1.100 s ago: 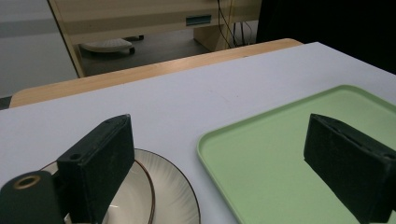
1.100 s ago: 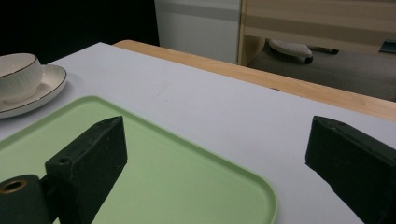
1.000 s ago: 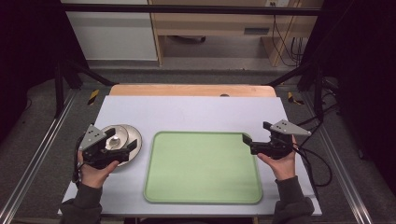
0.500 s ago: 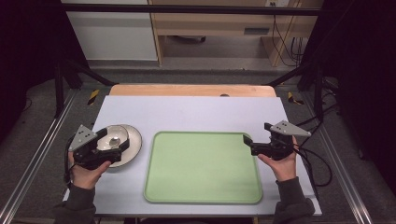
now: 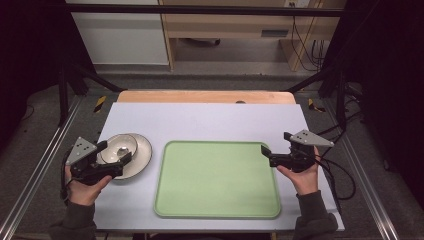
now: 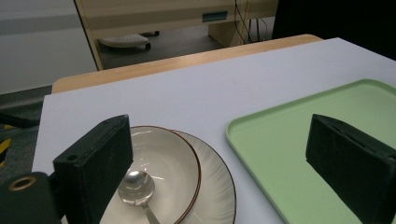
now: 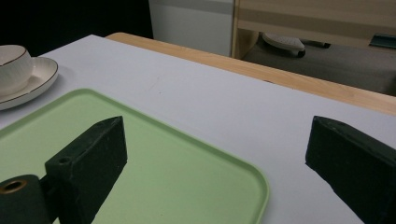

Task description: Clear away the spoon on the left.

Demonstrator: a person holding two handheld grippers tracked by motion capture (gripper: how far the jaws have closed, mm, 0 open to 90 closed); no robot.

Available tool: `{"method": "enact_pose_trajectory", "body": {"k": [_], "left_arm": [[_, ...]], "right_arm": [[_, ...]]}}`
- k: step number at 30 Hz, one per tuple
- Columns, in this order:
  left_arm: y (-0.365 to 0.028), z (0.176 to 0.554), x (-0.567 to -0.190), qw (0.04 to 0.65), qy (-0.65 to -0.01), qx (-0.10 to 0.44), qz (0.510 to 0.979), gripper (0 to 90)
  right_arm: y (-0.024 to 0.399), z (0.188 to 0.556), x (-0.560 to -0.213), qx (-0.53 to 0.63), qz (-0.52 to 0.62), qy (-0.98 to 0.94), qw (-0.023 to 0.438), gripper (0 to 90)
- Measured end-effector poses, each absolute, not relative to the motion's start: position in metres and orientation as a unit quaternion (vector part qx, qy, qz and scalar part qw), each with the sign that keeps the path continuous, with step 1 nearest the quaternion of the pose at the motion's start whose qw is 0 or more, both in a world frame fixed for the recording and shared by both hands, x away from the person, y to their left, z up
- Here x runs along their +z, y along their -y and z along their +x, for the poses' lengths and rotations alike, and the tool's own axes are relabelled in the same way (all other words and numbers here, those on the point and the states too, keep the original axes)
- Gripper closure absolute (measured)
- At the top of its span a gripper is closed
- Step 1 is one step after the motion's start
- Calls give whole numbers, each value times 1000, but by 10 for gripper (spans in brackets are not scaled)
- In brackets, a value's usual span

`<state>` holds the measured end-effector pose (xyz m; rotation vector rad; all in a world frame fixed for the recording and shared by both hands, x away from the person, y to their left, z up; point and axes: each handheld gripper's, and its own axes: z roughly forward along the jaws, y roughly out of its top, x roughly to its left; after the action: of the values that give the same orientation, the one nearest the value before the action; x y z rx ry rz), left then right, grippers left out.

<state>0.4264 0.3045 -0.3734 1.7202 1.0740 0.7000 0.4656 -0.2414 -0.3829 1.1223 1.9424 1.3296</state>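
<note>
On the white worktop (image 5: 210, 120), a cream bowl (image 5: 121, 146) with a brown rim sits on a matching ribbed plate (image 5: 142, 155), just left of the empty green tray (image 5: 217, 180). A metal spoon (image 6: 137, 189) lies inside the bowl, its rounded end resting on the bottom. The left gripper (image 5: 116, 156) is held at the near left side of the plate, its jaws spread wide with nothing between them; in the left gripper view one jaw overlaps the bowl and the other the tray's corner. The right gripper (image 5: 264, 154) hovers at the tray's right edge, jaws likewise wide apart and empty.
</note>
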Motion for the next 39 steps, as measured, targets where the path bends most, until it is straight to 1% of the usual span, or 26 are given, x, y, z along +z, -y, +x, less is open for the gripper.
{"method": "enact_pose_trajectory", "body": {"k": [21, 32, 39], "left_arm": [[-323, 411, -382, 460, -454, 290, 705, 54], [-325, 403, -394, 448, -460, 278, 714, 52], [-326, 400, -405, 438, -467, 267, 720, 68]], "right_arm": [[241, 466, -385, 486, 423, -721, 256, 57], [245, 464, -384, 489, 428, -716, 254, 58], [244, 464, -386, 486, 427, -720, 252, 59]]}}
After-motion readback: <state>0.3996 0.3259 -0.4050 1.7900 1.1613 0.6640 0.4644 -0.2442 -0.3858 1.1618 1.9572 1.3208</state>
